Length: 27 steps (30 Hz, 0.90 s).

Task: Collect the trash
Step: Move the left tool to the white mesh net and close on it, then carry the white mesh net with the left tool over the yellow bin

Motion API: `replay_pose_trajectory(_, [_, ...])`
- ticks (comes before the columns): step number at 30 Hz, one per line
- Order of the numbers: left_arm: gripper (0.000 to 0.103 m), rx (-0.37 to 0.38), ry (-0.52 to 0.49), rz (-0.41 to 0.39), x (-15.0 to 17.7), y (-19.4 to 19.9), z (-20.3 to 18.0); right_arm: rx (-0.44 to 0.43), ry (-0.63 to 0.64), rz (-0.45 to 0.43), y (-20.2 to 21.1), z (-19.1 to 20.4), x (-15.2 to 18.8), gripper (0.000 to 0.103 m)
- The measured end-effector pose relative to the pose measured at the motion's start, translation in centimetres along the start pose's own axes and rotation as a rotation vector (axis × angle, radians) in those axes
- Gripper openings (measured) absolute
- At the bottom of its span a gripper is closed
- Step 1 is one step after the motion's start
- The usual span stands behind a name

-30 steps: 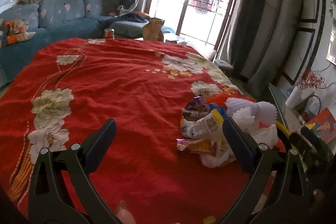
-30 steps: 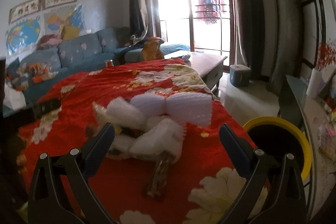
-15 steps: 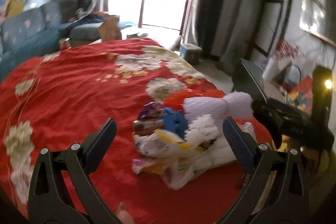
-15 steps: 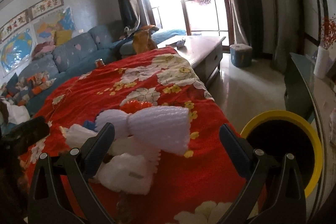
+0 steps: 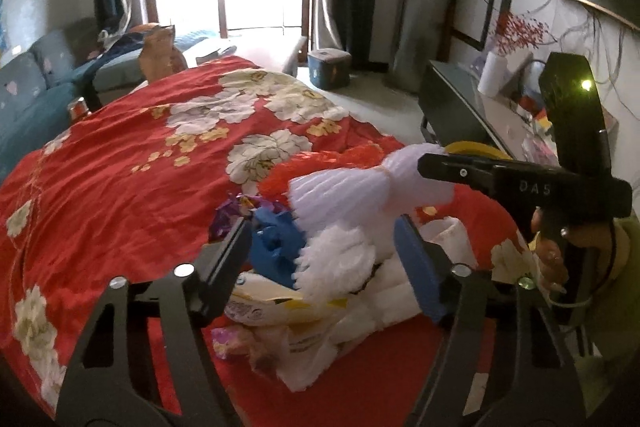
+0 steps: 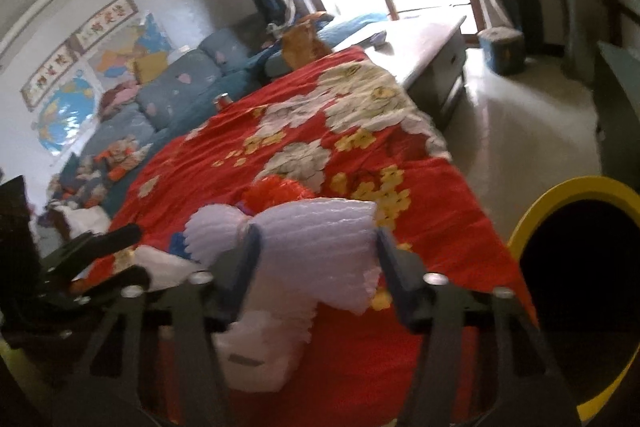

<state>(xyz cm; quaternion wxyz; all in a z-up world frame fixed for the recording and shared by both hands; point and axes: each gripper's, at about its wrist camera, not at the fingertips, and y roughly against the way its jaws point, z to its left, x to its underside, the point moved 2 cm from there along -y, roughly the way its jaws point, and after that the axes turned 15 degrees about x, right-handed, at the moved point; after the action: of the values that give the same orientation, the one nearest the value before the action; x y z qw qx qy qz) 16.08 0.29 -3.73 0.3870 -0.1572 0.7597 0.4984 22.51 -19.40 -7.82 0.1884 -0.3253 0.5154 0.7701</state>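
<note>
Both grippers are closing their jaws: the right gripper (image 6: 316, 259) around the white ribbed foam sleeve (image 6: 320, 231), the left gripper (image 5: 324, 247) around fringed white foam netting (image 5: 340, 263), in the trash pile near the red floral cloth's (image 5: 120, 187) right edge. Pads are not yet visibly pressing. Each should be pinching a single piece, so lifting is not dragging wrappers along, then heading for the yellow-rimmed black bin (image 6: 532, 223).

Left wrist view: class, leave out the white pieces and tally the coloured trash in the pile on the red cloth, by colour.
Orange-red foam net: 1
Blue piece: 1
Purple foil wrappers: 2
Yellow-and-white wrapper: 1
Total: 5
</note>
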Motion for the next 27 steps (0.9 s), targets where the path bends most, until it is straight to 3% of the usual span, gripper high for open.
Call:
replay_pose_trajectory(3, [0.054,0.01,-0.007,0.022,0.2,-0.4,-0.3,-0.018,0.0,-0.016,0.9,0.0,0.1,0.028])
replay_pose_trajectory(6, [0.042,0.012,-0.013,0.025,0.4,-0.5,-0.6,-0.034,-0.002,-0.043,1.8,0.2,0.1,0.022])
replay_pose_trajectory(10, [0.02,0.008,-0.005,0.047,0.8,-0.8,-0.6,-0.055,-0.012,-0.064,3.2,0.3,0.1,0.02])
replay_pose_trajectory(13, [0.011,0.002,0.0,0.044,0.9,-0.7,-0.5,-0.061,-0.004,-0.089,4.3,0.8,0.0,0.018])
replay_pose_trajectory(18, [0.008,0.016,0.014,-0.011,0.3,0.7,-0.6,-0.062,0.002,-0.154,6.4,1.2,-0.6,0.017])
replay_pose_trajectory(27, [0.008,0.031,-0.012,-0.113,-1.9,3.3,-2.3,0.022,-0.013,-0.286,9.7,0.2,-1.6,0.016])
